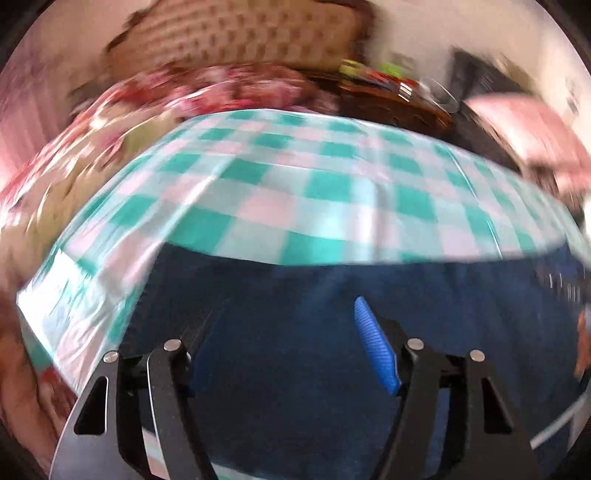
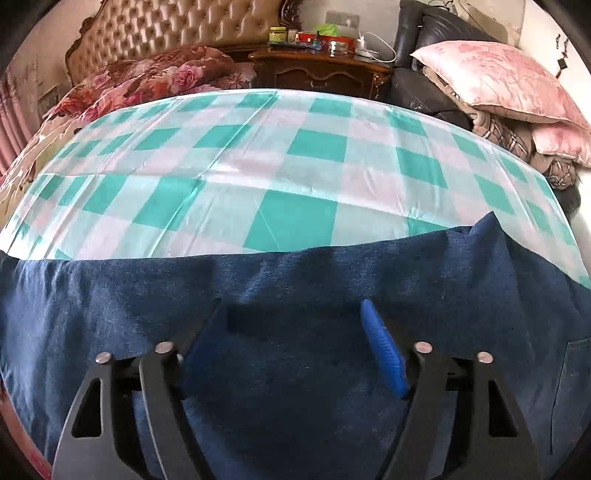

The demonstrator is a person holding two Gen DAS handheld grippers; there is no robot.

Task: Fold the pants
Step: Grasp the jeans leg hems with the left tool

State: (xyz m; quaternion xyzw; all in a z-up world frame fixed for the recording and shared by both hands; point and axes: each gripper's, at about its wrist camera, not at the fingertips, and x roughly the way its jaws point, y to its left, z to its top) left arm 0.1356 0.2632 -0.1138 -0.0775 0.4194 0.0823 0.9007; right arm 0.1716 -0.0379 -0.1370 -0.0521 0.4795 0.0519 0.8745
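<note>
The dark blue pants [image 2: 295, 295] lay spread flat across the near part of a table covered by a teal, pink and white checked cloth [image 2: 258, 166], their far edge running side to side, with 1 corner [image 2: 487, 229] of the fabric poking up at the right. In the left wrist view, which was blurred, the same pants [image 1: 314, 295] filled the lower half of the picture over the checked cloth [image 1: 295, 177].

The right gripper [image 2: 291, 328] hung over the pants with its jaws spread apart, 1 blue pad [image 2: 384, 354] plainly clear of the fabric, nothing pinched between them. The left gripper [image 1: 284, 332] stood likewise released above the cloth, its blue pad [image 1: 376, 350] free.

Beyond the table stood a tufted headboard [image 2: 177, 33], a floral quilt [image 2: 147, 77], a dark wooden nightstand [image 2: 321, 70] crowded with small items, and pink pillows [image 2: 506, 85] stacked at the right.
</note>
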